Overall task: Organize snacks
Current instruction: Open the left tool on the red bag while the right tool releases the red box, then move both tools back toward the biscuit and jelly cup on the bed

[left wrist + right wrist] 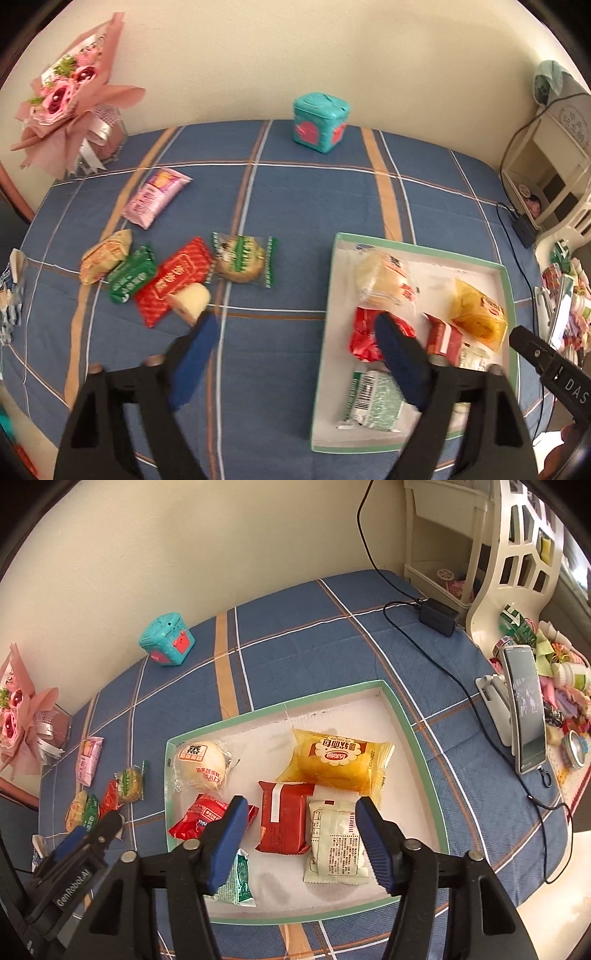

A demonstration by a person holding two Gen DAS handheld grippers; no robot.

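My left gripper [295, 332] and right gripper [299, 830] both gape empty; the tray [417, 738] holds snacks at twelve o'clock.

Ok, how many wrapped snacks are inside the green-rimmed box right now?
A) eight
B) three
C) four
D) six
D: the right wrist view shows six in the box: the round bun, yellow bread pack, crinkled red packet, dark red pack, white pack and green packet.
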